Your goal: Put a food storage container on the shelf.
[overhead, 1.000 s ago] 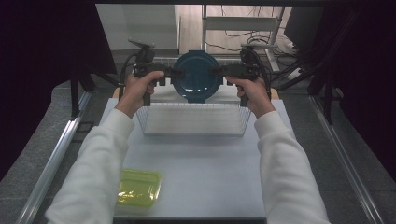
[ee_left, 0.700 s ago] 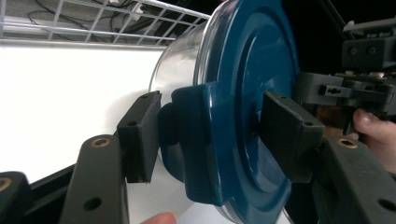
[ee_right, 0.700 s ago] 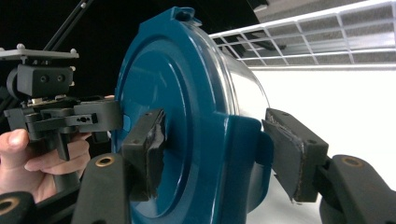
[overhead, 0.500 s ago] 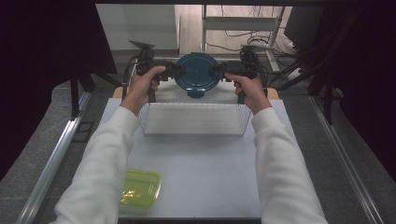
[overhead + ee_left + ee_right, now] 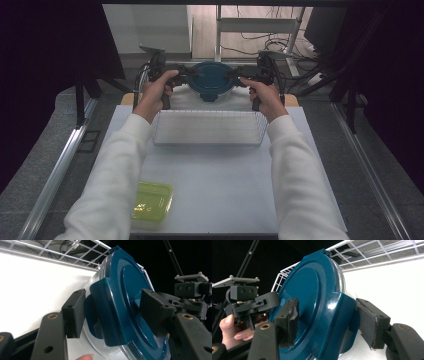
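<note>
The round container (image 5: 211,82) with a blue lid sits at the far end of the wire basket (image 5: 207,127). The left gripper (image 5: 113,315) and right gripper (image 5: 329,322) each pinch a lid latch. Rigid, smooth plastic, probably light; latches offer the surest hold.

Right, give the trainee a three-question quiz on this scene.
1. True or false: the left gripper and right gripper clamp opposite latch flaps of the round container.
2. What colour is the container's lid?
3. The wire basket sits: A) nearer the person than the container, B) beyond it, C) on the green container.

Key: 1 true; 2 dark teal-blue; 3 A.
</note>
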`<act>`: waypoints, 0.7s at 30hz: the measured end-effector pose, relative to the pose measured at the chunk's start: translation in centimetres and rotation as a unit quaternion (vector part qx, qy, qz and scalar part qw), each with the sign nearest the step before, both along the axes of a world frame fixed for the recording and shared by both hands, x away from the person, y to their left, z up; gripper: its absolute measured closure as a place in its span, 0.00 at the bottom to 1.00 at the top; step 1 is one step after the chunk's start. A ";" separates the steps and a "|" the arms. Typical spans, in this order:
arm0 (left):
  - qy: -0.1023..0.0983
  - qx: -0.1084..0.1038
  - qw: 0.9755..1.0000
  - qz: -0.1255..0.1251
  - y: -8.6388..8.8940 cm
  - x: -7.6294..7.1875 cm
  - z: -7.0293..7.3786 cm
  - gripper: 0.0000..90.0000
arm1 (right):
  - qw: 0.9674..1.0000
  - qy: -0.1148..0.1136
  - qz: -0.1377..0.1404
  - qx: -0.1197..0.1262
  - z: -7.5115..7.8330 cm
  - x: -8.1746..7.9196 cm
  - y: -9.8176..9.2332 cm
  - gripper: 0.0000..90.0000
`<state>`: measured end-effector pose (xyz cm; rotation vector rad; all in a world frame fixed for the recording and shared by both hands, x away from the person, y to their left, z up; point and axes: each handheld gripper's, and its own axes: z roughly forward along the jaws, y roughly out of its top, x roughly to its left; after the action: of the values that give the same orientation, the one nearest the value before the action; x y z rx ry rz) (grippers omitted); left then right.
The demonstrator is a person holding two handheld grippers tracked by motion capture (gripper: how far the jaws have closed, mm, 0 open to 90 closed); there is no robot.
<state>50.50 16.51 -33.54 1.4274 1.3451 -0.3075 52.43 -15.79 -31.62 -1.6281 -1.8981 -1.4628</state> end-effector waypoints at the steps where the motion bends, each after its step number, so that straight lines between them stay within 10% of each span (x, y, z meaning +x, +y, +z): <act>1: 0.000 0.000 1.000 0.000 0.0 0.0 0.0 0.44 | 1.000 0.000 0.001 0.000 0.0 0.0 0.0 0.41; 13: -0.073 0.034 0.997 0.020 0.5 -1.8 1.6 0.20 | 0.994 -0.089 -0.043 -0.052 1.5 -2.0 0.5 0.12; 21: -0.140 0.100 0.985 0.007 1.9 -6.6 3.8 0.21 | 0.982 -0.153 -0.019 -0.111 2.6 -5.3 -0.2 0.15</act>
<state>43.89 18.39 -29.71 1.5611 1.1793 0.0406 47.17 -16.03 -28.99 -1.6139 -2.2821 -1.6483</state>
